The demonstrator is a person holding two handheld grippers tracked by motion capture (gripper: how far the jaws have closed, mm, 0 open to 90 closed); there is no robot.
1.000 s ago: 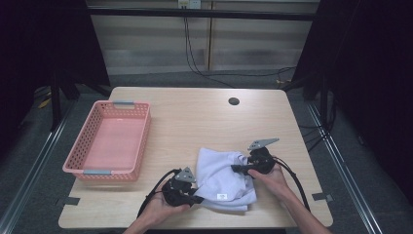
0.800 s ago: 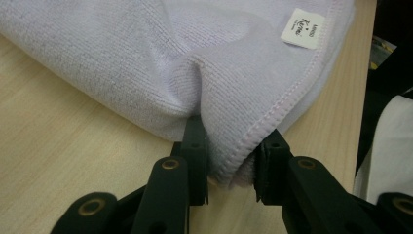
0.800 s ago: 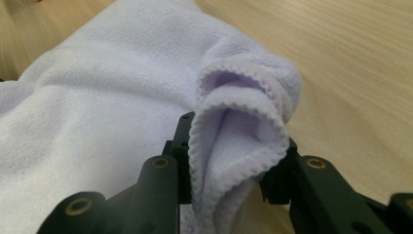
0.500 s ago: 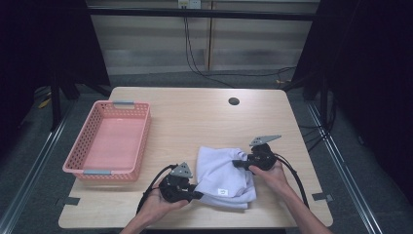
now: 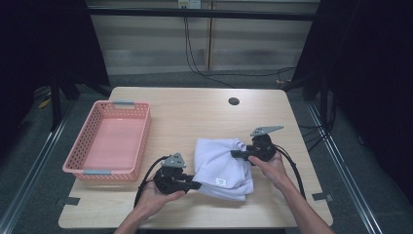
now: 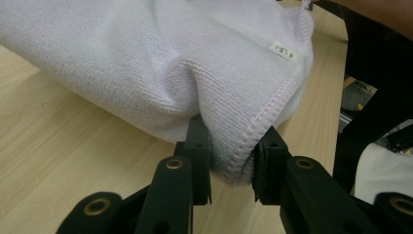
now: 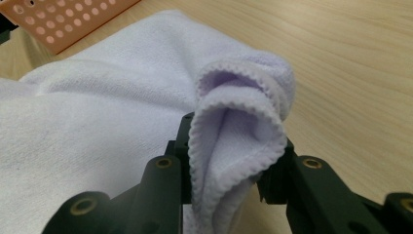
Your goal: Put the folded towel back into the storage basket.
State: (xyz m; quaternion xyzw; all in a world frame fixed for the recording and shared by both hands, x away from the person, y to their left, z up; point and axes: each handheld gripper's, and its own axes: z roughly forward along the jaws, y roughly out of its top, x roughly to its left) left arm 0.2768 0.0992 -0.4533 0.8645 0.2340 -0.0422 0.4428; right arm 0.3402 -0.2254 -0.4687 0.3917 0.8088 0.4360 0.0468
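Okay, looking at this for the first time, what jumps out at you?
A pale lilac towel bunched on the near half of the table, with both tongs clamped on it: the left tongs on a hemmed corner, the right tongs on a folded edge. Left of it sits a pink basket.

Your high view is lit pretty evenly from above: the table (image 5: 195, 112) comes out bright and warm while everything around it drops to near black, so the room edges are basically lost. Shadows on the wood are soft and short, no harsh glare. It's a bit soft and grainy overall. In your two gripper views the towel (image 6: 146, 63) weave and hem are crisp, but the near jaws blur slightly and the far background smears out, with some stretching toward the corners.
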